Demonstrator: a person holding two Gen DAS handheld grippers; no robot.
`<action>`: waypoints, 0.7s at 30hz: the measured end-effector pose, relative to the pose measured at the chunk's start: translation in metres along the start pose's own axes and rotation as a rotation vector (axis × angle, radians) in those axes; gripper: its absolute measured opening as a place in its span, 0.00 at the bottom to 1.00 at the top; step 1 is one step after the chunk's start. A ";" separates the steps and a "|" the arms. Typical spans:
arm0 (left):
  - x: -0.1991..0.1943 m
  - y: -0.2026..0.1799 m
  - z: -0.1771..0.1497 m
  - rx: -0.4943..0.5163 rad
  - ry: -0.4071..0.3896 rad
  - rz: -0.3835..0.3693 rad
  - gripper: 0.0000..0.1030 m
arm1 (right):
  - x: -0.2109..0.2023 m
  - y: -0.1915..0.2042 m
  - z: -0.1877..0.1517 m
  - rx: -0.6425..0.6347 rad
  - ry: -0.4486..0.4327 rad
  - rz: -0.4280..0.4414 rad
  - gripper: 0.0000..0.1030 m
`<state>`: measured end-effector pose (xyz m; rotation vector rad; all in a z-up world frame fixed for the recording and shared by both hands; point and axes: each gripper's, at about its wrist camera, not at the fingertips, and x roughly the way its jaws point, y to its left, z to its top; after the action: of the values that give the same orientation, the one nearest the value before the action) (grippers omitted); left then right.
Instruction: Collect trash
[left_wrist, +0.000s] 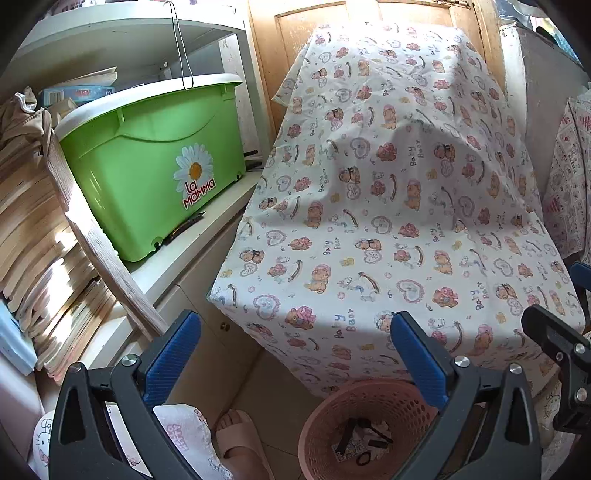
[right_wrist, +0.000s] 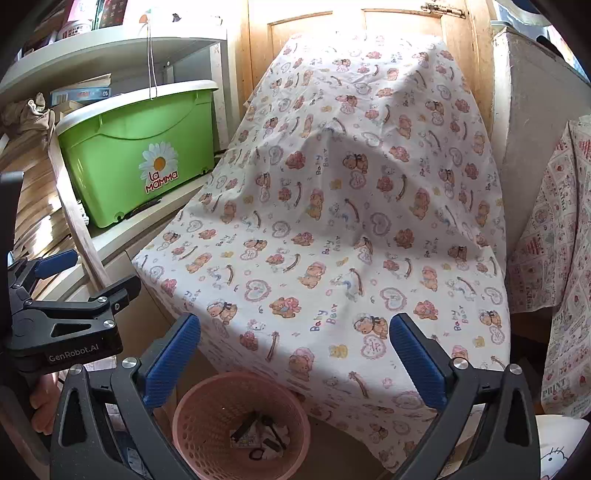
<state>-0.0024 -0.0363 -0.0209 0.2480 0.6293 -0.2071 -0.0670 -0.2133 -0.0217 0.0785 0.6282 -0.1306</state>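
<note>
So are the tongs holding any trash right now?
No. The left tongs and right tongs are both open and empty. The trash sits in the pink basket below.

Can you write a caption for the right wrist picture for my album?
Open right gripper above a pink basket holding trash, beside a teddy-bear cloth.

The bear-print cloth (right_wrist: 332, 221) hides whatever stands under it; small dark scraps (right_wrist: 258, 435) inside the pink basket (right_wrist: 192, 413) are too small to identify.

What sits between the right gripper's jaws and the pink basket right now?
Nothing. In the right wrist view the right gripper hangs open over the pink basket, nothing between; trash lies inside.
</note>
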 end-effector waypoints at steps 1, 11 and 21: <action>0.000 0.000 0.000 -0.002 0.001 -0.003 0.98 | -0.001 0.000 0.000 0.000 -0.003 0.002 1.00; 0.002 0.003 0.000 -0.017 0.006 0.001 0.98 | 0.001 -0.002 0.000 0.009 0.013 -0.002 1.00; 0.001 0.006 0.000 -0.029 0.002 -0.003 0.98 | 0.004 -0.004 -0.001 0.013 0.023 -0.006 1.00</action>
<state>0.0003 -0.0303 -0.0209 0.2200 0.6342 -0.2004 -0.0652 -0.2179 -0.0246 0.0908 0.6502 -0.1397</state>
